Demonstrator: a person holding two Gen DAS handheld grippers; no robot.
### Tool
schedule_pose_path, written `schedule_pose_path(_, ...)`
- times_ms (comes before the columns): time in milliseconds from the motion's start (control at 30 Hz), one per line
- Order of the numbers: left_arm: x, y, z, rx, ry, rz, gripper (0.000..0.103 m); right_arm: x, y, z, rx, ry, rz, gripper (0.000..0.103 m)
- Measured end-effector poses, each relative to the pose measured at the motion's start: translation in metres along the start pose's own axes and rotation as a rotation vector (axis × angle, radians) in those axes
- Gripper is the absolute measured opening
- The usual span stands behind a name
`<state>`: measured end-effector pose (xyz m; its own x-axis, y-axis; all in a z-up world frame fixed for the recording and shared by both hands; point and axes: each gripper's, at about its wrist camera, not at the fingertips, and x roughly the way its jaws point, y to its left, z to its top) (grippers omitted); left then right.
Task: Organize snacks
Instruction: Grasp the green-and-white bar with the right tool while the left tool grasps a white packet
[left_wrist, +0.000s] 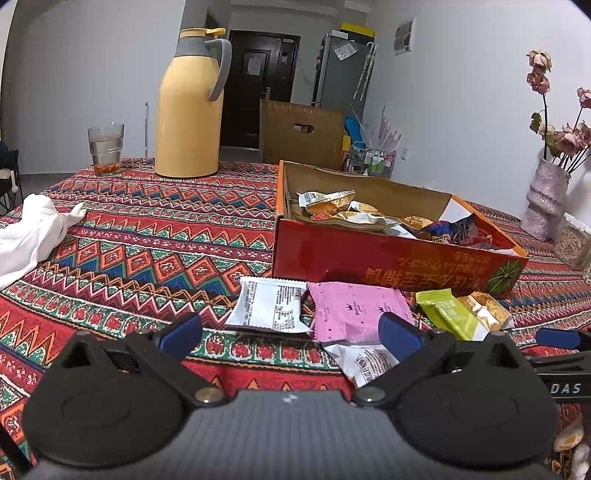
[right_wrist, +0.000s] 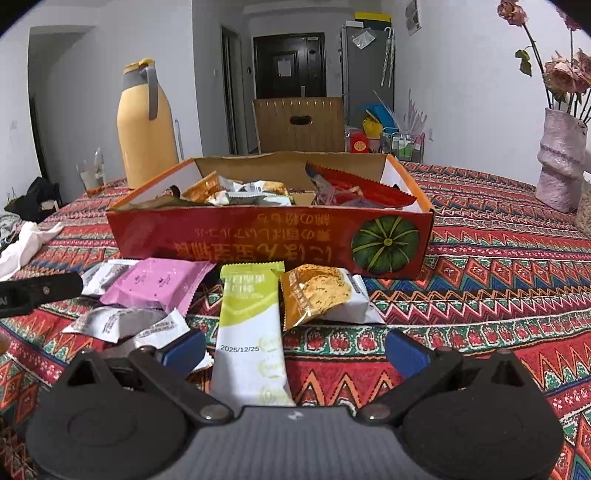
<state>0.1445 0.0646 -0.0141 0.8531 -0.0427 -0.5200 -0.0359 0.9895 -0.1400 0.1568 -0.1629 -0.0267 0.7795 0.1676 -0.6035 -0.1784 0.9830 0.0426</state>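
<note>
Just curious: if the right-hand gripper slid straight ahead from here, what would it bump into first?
Probably the green-and-white snack packet, already lying between the open right gripper's fingers; past it stands the red snack box.

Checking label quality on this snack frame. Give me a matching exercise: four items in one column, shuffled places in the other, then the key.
Items:
1. pink flat snack packet
2. green-and-white stick packet
3. yellow thermos jug with grey handle
4. clear glass tumbler

Places:
A. left of the jug, at the table's far edge
B. between the open right gripper's fingers
C. standing behind the red cardboard box's left corner
D. on the cloth ahead of the open left gripper

Pairs: 1-D, 2-B, 3-C, 4-A
</note>
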Motion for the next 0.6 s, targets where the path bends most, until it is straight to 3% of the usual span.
schedule_pose_path(167,0.0,0.0,0.0,-0.003,-0.001,-0.001,0.103,0.008,0.007,0.003,-0.03,0.026,-0.001,0.099)
schedule_pose_path(233,0.0,0.0,0.0,-0.003,0.0,-0.001,0.103,0.012,0.01,0.004,-0.036,0.037,0.012,0.08)
schedule_pose_path(367,0.0,0.0,0.0,-0.005,0.001,-0.002,0.103,0.018,0.015,0.005,-0.036,0.066,0.035,0.054)
schedule_pose_path(400,0.0,0.0,0.0,-0.005,0.001,-0.002,0.103,0.02,0.016,0.004,-0.038,0.073,0.045,0.043)
schedule_pose_path(600,0.0,0.0,0.0,-0.005,0.001,-0.002,0.103,0.021,0.025,-0.001,-0.08,0.046,0.047,0.04)
